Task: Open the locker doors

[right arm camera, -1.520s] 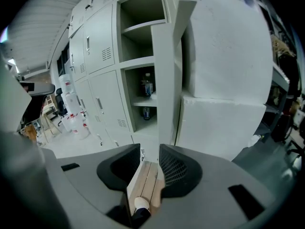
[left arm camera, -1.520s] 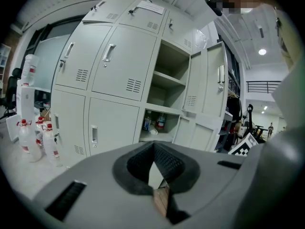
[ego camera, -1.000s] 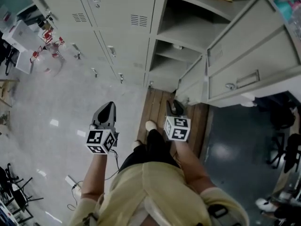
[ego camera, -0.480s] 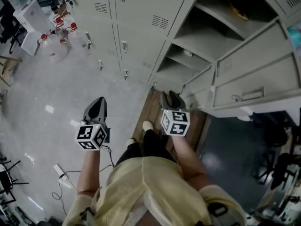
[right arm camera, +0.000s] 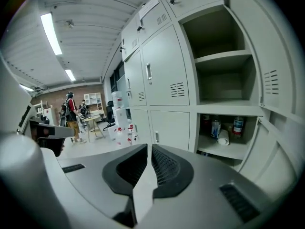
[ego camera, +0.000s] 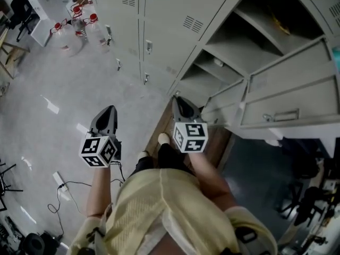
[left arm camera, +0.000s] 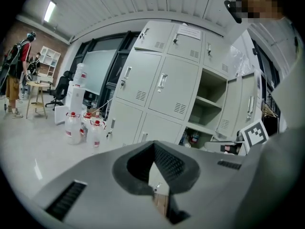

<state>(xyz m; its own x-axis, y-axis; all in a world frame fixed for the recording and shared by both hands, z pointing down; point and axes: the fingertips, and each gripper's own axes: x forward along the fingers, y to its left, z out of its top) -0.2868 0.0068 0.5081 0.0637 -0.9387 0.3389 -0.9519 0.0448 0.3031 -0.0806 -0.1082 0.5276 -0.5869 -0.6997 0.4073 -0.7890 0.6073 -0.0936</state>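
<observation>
1. Left gripper (left arm camera: pixel 154 147): jaws together, tips meeting, nothing between them.
2. Right gripper (right arm camera: pixel 149 149): jaws have just been closing and are now drawn almost together. Only a thin slit is left, with nothing in it.
3. Head view: left gripper (ego camera: pixel 108 113) is at 8 o'clock of centre and right gripper (ego camera: pixel 179 102) is close to centre. Both are held in the air with tips aimed to 12 o'clock at the lockers, touching no door.
4. Closed locker doors (ego camera: pixel 159 15) are at 12 o'clock of the left gripper, well apart from it, with their handles showing.
5. Open locker doors (ego camera: pixel 289 97) are at 3 o'clock of the right gripper, swung out toward the person. Bare shelves (ego camera: pixel 239 52) are at 1 o'clock.
6. Right gripper view: closed locker doors (right arm camera: pixel 164 66) at 12 o'clock, shelves (right arm camera: pixel 221 56) at 1–2 o'clock. Bottles (right arm camera: pixel 224 127) stand on the lower shelf at 3 o'clock.
7. Left gripper view: closed locker doors (left arm camera: pixel 174 87) at 12 o'clock, shelves (left arm camera: pixel 207 101) at 2 o'clock. Open locker doors (left arm camera: pixel 248 109) are past the shelves.
8. Red-capped jugs (left arm camera: pixel 72 128) stand on the floor at 9 o'clock, just beside the lockers. In the head view they are at 11 o'clock (ego camera: pixel 66 36).
9. Wooden strip (ego camera: pixel 166 121) lies under the right gripper at the locker base, with a shoe (ego camera: pixel 163 138) on it.
10. Cable (ego camera: pixel 69 187) lies on the floor at 7 o'clock.
11. Person with backpack (left arm camera: pixel 14 80) is far off at 9 o'clock, beside a small table.
</observation>
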